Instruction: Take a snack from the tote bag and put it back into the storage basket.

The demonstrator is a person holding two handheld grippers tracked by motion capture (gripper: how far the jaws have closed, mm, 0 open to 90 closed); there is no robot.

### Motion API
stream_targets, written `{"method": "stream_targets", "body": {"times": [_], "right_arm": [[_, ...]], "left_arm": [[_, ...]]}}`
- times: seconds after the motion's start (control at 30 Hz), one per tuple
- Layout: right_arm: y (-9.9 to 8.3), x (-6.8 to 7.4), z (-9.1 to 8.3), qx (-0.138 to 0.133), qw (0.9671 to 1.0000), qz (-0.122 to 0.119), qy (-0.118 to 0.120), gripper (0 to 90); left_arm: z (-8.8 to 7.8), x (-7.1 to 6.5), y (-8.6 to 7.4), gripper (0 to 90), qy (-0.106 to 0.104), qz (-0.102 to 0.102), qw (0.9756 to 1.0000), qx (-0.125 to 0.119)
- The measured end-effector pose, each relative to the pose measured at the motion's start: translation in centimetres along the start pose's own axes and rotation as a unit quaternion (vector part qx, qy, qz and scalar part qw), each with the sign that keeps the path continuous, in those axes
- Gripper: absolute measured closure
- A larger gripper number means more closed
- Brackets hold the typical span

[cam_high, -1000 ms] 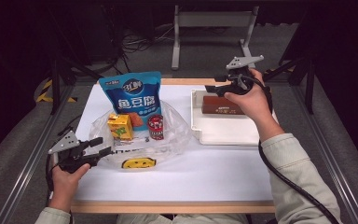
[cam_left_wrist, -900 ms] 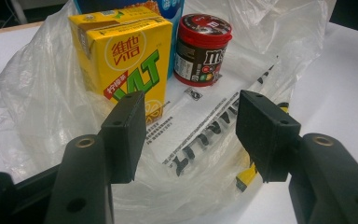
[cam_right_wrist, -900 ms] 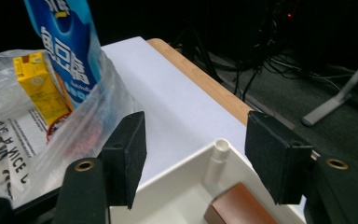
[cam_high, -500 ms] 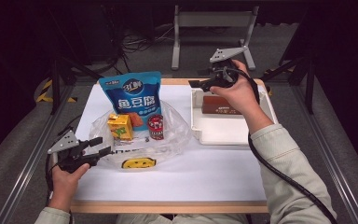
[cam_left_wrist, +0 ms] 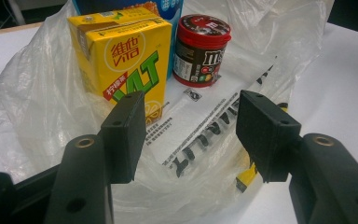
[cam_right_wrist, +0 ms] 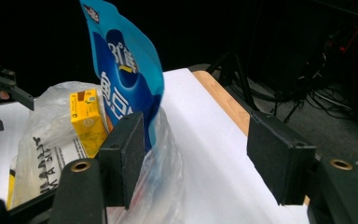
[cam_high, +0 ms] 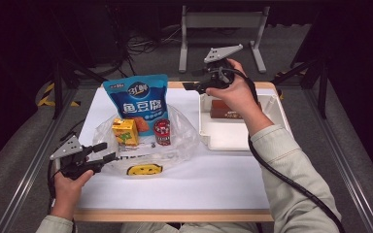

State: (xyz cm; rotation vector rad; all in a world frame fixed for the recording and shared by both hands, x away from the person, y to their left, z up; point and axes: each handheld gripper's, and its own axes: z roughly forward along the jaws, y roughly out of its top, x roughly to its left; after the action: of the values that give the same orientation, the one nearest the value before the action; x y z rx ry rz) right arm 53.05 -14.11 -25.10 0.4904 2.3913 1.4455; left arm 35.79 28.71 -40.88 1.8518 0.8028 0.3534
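Now, two grippers over white bench [cam_high: 213, 174]. Left gripper [cam_high: 106, 151] low at near-left bench edge, fingers [cam_left_wrist: 126, 133] apart, nothing between, aimed at clear plastic bag [cam_high: 182, 141]; near edge of bag lying just under fingers in left gripper view. Inside bag: yellow drink carton [cam_high: 125, 131] upright, red candy tub [cam_high: 161, 132] just beside it on the right, apart from it; blue snack pouch [cam_high: 137, 99] standing behind both, top poking out of bag. Yellow smiley print [cam_high: 144, 170] on bag's near side, flat on bench.

Right gripper [cam_high: 190, 87] raised at far side of bench, over far-left corner of white tray [cam_high: 233, 138], pointing left toward blue snack pouch. Fingers [cam_right_wrist: 123, 156] apart, empty; pouch and bag seen beyond them in right gripper view, not touched. Brown box [cam_high: 223, 109] lying in tray, partly hidden by right hand [cam_high: 238, 94]. Tray at right of bag, near but apart. Black cable [cam_high: 291, 184] trailing from right gripper along sleeve. Left gripper also visible at far left in right gripper view.
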Motion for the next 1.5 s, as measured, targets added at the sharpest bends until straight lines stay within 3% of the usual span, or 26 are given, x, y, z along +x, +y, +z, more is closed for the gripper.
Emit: {"method": "stream_targets", "body": {"times": [0.2,0.27,0.53,0.83,1.5], "right_arm": [[0.7,0.4,1.7,-0.016,0.9997,-0.002,0.020,36.8],[0.9,0.6,2.3,-0.011,0.9996,0.007,0.026,35.1],[1.3,1.1,4.2,-0.011,0.9990,-0.001,0.044,33.5],[1.2,1.1,6.4,-0.036,0.9975,0.002,0.061,31.8],[0.6,1.8,9.7,-0.052,0.9957,0.003,0.076,34.5]], "left_arm": [[0.0,0.0,0.0,43.4,0.000,0.000,1.0000,-0.001],[-0.1,0.1,0.0,43.3,0.000,0.004,1.0000,-0.002],[-0.1,0.1,0.0,43.4,0.000,0.002,1.0000,-0.003],[-0.2,0.1,0.0,43.4,-0.001,-0.001,1.0000,-0.004],[-0.2,0.2,0.0,43.4,-0.002,-0.001,1.0000,-0.007]]}}
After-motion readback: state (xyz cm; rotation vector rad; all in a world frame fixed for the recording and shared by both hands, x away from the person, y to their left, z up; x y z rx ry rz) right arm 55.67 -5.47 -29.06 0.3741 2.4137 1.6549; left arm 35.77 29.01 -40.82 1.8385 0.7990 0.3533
